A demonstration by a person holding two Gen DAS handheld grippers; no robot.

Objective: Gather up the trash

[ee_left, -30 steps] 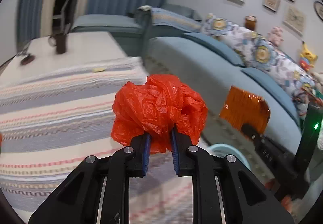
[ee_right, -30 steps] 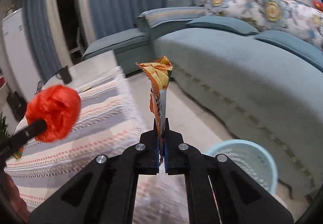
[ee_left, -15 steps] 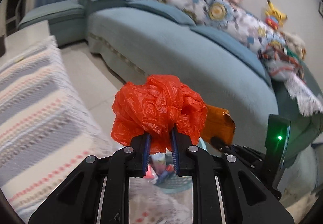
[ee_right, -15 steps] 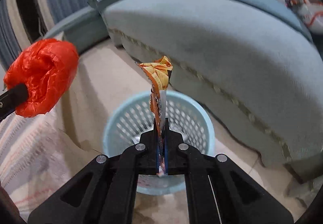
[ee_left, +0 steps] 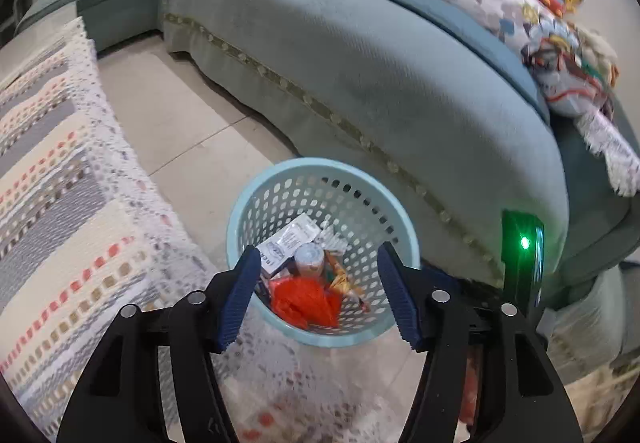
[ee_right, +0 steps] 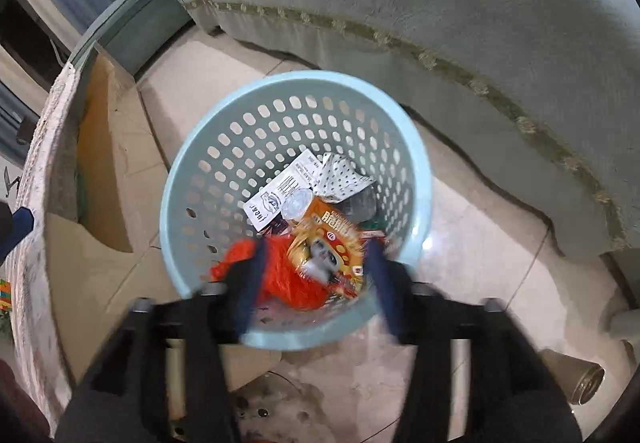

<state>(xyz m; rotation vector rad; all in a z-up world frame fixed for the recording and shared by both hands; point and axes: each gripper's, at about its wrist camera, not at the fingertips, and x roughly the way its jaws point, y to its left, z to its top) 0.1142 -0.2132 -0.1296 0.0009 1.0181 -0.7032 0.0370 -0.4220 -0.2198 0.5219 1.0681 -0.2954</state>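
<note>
**Clerk:** Room: pale tiled floor (ee_left: pixel 192 131), teal fabric sofa (ee_left: pixel 360 55), striped woven cloth (ee_left: pixel 52 211) along the left.

**Checker:** Trash?

**Clerk:** Round light-blue perforated plastic basket (ee_right: pixel 224 131) on the floor by the sofa's front edge. Inside: crumpled red plastic bag (ee_left: pixel 304 299), orange printed snack wrapper (ee_right: pixel 328 243), white printed packet (ee_right: pixel 284 191).

**Checker:** Grippers?

**Clerk:** Left gripper (ee_left: pixel 318 295), right gripper (ee_right: pixel 312 283): above the basket's near rim, fingers apart and opening, nothing between them.
</note>
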